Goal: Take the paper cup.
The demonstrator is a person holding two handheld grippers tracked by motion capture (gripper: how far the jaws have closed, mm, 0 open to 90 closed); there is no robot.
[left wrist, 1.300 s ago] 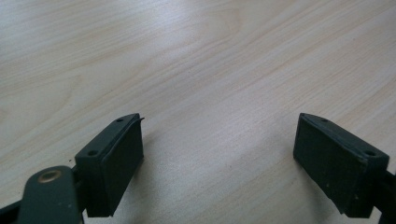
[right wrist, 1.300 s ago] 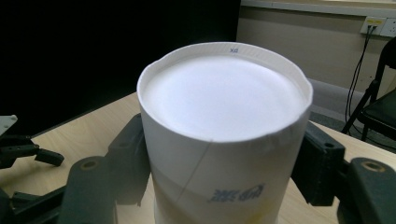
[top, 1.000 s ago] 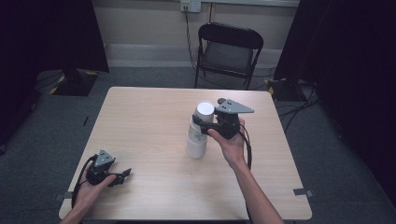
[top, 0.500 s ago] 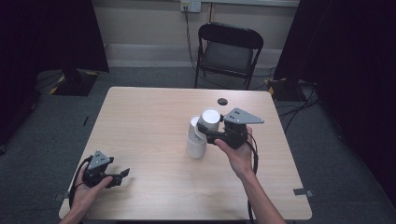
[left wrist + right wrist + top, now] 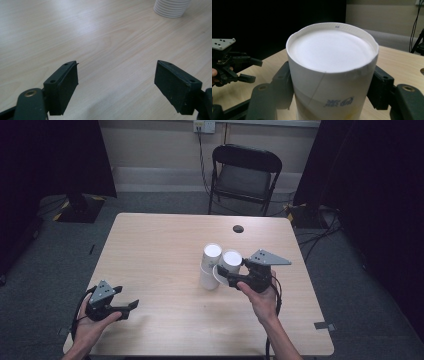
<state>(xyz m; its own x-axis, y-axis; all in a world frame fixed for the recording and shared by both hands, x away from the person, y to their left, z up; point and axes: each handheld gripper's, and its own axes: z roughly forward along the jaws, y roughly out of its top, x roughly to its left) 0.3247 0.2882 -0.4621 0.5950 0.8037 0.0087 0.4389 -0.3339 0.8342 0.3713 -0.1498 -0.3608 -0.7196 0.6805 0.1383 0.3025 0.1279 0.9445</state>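
A person's right tool point(image 5: 226, 276) clamps a white paper cup point(image 5: 231, 261), held inverted just beside a stack of cups point(image 5: 210, 267) standing mid-surface point(image 5: 160, 245). The left tool point(image 5: 131, 306) rests near the surface's front-left corner, its jaws spread wide and empty.

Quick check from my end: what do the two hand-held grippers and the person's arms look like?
Both are black, each with two flat rectangular jaws. The left hand-held gripper and the right hand-held gripper each carry a grey three-cornered plate on top, and a black cable trails from each. Brass-coloured pivots show at the jaw bases. The forearms are bare, with no sleeves visible.
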